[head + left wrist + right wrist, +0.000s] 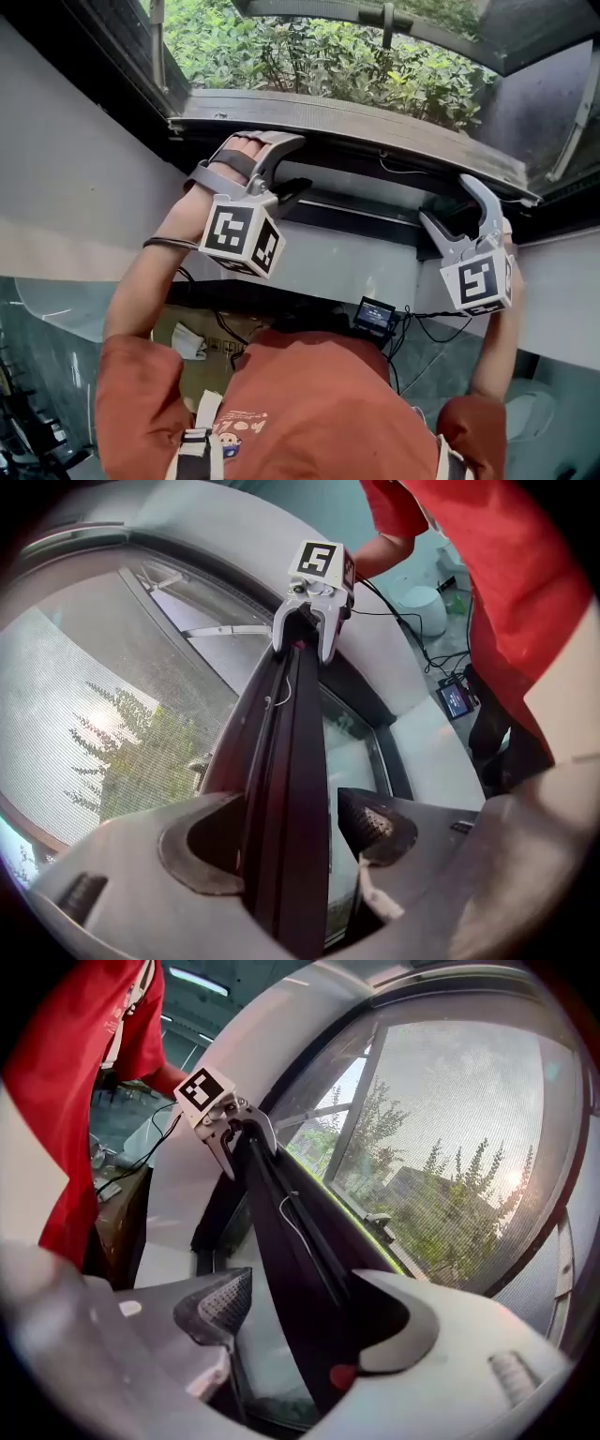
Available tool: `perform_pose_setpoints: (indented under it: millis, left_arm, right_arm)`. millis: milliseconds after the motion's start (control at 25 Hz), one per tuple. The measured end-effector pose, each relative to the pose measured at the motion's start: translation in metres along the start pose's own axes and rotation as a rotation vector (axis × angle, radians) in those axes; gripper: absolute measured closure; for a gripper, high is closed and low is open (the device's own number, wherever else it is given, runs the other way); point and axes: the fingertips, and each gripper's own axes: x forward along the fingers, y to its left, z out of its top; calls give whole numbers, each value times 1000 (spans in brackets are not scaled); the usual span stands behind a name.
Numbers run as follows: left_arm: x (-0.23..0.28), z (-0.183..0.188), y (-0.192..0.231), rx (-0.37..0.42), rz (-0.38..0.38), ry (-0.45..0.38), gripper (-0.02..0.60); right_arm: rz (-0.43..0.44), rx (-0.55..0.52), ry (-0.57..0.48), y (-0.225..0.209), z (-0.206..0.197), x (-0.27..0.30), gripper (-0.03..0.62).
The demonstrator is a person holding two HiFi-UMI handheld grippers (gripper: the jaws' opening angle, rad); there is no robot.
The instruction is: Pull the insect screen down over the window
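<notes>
Straddling screen bar (375, 127): left gripper (295, 164), right gripper (444, 199) part-open

Dense green shrubs (319, 61) fill the outdoors at top. Small lit display (376, 316) sits low centre w/ black cables (436, 315) trailing right; crumpled white item (190, 342) lies left of it on a tan surface. White wall panel (75, 206) runs along the left side, person's red shirt (319, 403) at bottom.
</notes>
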Motion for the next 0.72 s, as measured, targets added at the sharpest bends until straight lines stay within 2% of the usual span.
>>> perform_pose_setpoints:
  millis: [320, 720]
  left_arm:
    - [0, -1, -8, 5, -28, -10, 287]
    - [3, -1, -3, 3, -11, -27, 287]
  right_arm:
    - [-38, 86, -53, 4, 0, -1, 256]
    - [-31, 107, -107, -2, -1, -2, 261]
